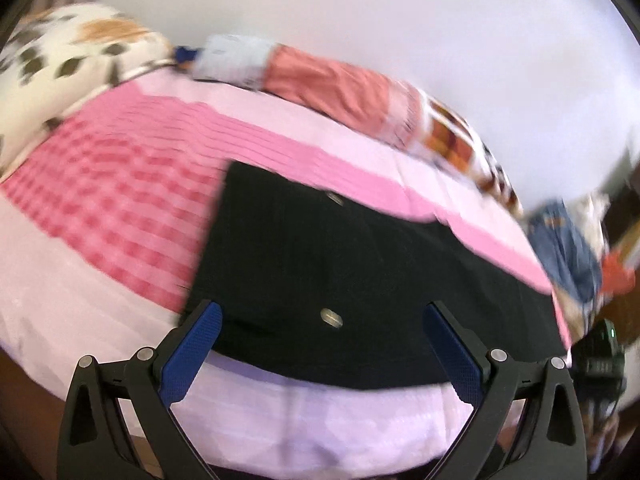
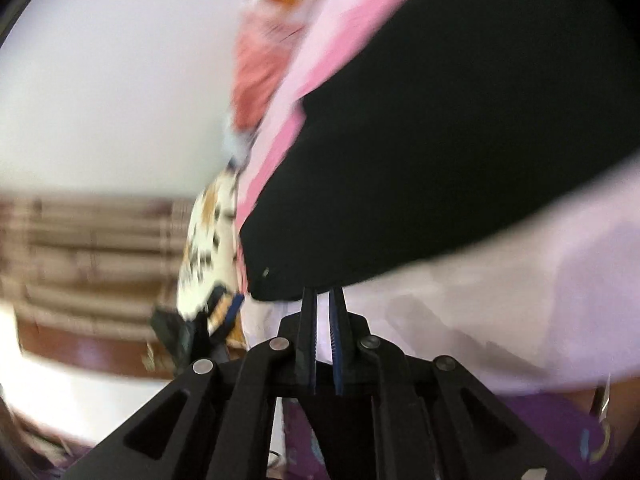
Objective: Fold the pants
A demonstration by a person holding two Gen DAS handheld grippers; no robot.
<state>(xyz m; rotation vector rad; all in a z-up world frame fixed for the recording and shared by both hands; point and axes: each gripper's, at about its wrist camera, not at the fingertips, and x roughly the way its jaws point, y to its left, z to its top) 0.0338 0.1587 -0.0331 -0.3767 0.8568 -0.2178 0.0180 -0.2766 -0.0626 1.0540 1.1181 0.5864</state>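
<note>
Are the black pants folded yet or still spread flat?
Folded: the black pants form a compact layered block on the pink bedspread, no separate legs showing.

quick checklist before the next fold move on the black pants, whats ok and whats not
1. Black fabric pants lie flat on the pink and lilac bedspread: ok.
2. Left gripper open, nothing between its blue pads: ok.
3. Right gripper nearly shut at the near edge of the pants; whether any fabric is pinched: cannot tell, blurred.
4. Fold line squared up: cannot tell, the far end of the pants runs out of view.
5. Patterned pillow and salmon cloth at the far side of the bed stay off the pants: ok.
6. Picture sharpness for aiming: not ok, both views smeared.
</note>
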